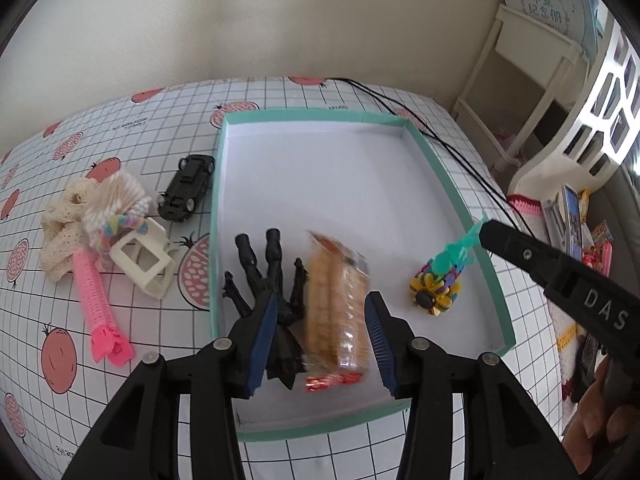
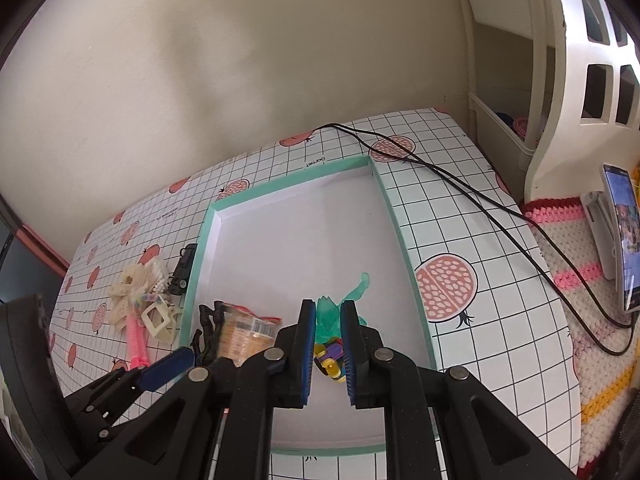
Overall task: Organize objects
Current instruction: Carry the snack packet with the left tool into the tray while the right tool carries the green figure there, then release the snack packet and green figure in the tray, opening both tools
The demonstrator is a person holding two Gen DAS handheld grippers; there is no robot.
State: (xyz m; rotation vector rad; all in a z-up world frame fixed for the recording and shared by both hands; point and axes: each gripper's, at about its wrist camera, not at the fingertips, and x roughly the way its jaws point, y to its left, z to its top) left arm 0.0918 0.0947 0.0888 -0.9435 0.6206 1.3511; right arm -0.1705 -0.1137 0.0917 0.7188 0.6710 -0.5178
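Left gripper (image 1: 320,344), jaws apart around crinkly cracker packet (image 1: 336,312) lying in mint-green cardboard tray (image 1: 460,200), probably light, slippery, crushable, best pinched across long sides; right gripper (image 2: 328,354), jaws clamped on soft green toy (image 2: 326,316).

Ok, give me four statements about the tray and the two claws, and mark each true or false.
1. The biscuit packet lies inside the green tray. True.
2. The black toy car is in the tray. False: it sits on the tablecloth, beside the tray's outer wall.
3. The right claw is shut on a green translucent toy. True.
4. The left claw grips the pink hair clip. False: it is open, and the clip lies untouched outside the tray.
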